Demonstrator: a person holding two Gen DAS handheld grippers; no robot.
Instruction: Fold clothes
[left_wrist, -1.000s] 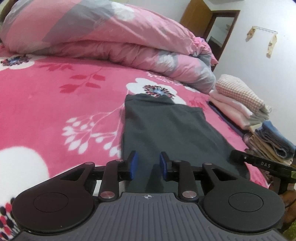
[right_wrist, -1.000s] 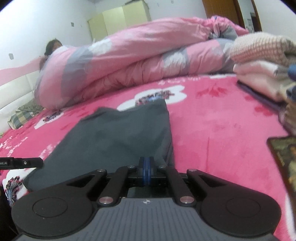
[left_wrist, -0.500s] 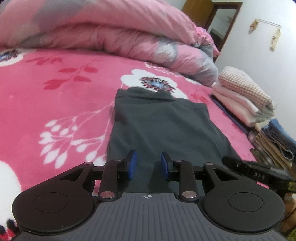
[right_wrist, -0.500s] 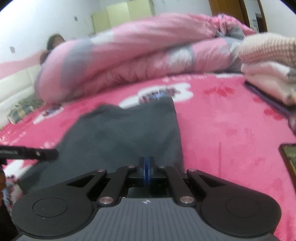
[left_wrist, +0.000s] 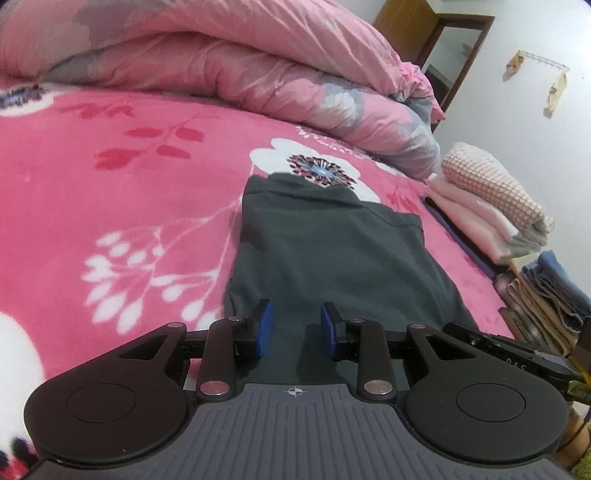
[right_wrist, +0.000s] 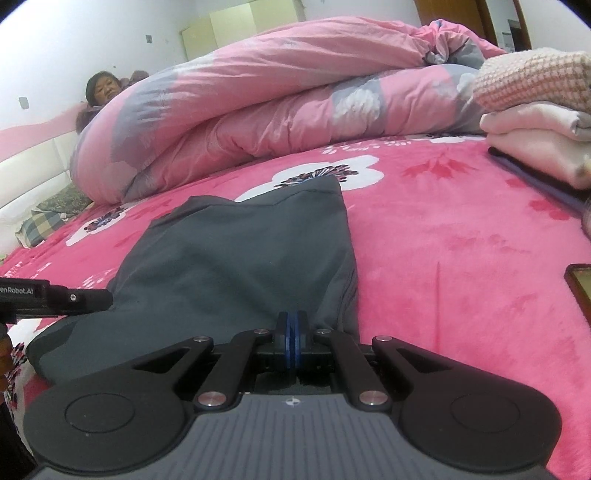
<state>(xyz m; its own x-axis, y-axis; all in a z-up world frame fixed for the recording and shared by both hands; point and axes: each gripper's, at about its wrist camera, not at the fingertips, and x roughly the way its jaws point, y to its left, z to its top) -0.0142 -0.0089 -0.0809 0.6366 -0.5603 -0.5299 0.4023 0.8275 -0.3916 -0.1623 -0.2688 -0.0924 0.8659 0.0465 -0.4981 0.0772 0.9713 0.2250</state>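
Observation:
A dark grey garment lies flat and lengthwise on the pink flowered bedspread; it also shows in the right wrist view. My left gripper is open, its blue pads just above the garment's near left part, holding nothing. My right gripper is shut at the garment's near right edge; whether cloth is pinched between the pads is hidden. The right gripper's side shows in the left wrist view, and the left gripper's tip shows in the right wrist view.
A rolled pink and grey duvet lies across the far side of the bed. A stack of folded clothes sits at the right edge, with more folded cloth nearer. A person lies behind the duvet. A phone-like object lies at right.
The left gripper has moved closer to the garment's near end and stayed open. The right gripper has stayed shut at the garment's near right edge, with slight camera shift.

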